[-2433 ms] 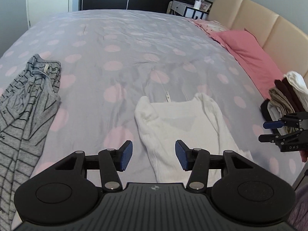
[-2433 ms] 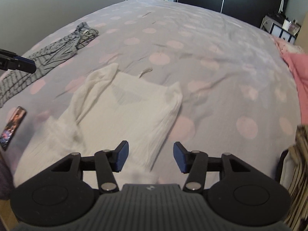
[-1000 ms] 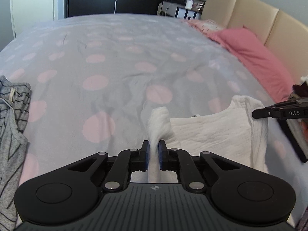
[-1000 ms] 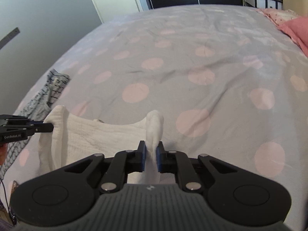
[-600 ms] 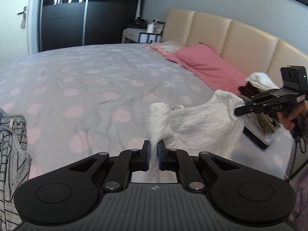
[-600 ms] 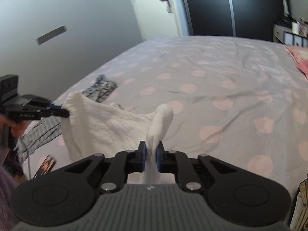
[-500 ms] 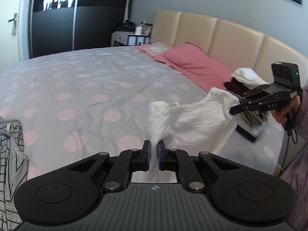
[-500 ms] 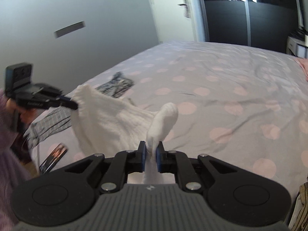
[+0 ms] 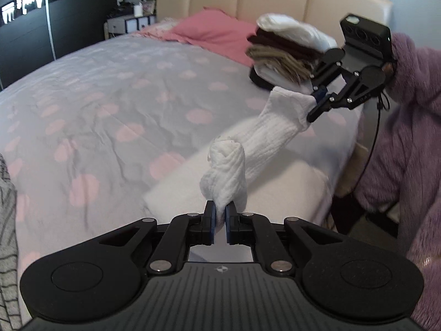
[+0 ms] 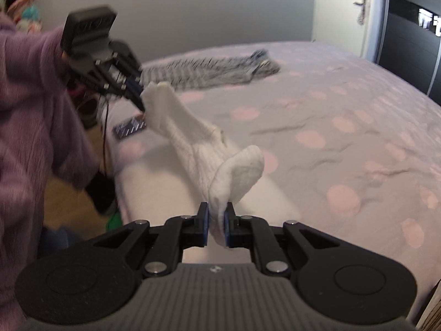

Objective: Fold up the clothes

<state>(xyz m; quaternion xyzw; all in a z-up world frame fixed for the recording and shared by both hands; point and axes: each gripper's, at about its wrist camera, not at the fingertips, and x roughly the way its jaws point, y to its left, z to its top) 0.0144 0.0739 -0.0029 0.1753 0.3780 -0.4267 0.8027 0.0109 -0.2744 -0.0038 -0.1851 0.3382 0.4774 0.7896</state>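
The white garment (image 9: pixel 275 129) hangs in the air, stretched like a twisted rope between the two grippers, over the edge of the bed (image 9: pixel 110 104) where the person stands. The left gripper (image 9: pixel 219 222) has its fingers (image 9: pixel 209 220) closed tight on one bunched end of the cloth, a knot of white fabric bulging just above the blue pads. The right gripper (image 10: pixel 215 224) pinches the other end the same way, fingers (image 10: pixel 203 224) clamped on a rounded fold of the garment. Seen from the left wrist, the right gripper is up at the far end of the cloth, held by a hand in a fuzzy purple sleeve (image 9: pixel 408 127). From the right wrist, the left gripper is likewise at the far end, with the same purple sleeve beside it.

Under the garment lies the grey bedspread with pink dots. A stack of folded clothes (image 9: pixel 286 52) sits near the headboard-side corner of the bed, just behind the right gripper, next to a pink pillow (image 9: pixel 215 31). A grey striped garment (image 10: pixel 215 71) lies flat along the opposite edge of the bed. A small dark flat thing (image 10: pixel 131 128), too blurred to name, rests near the bed's edge below the left gripper.
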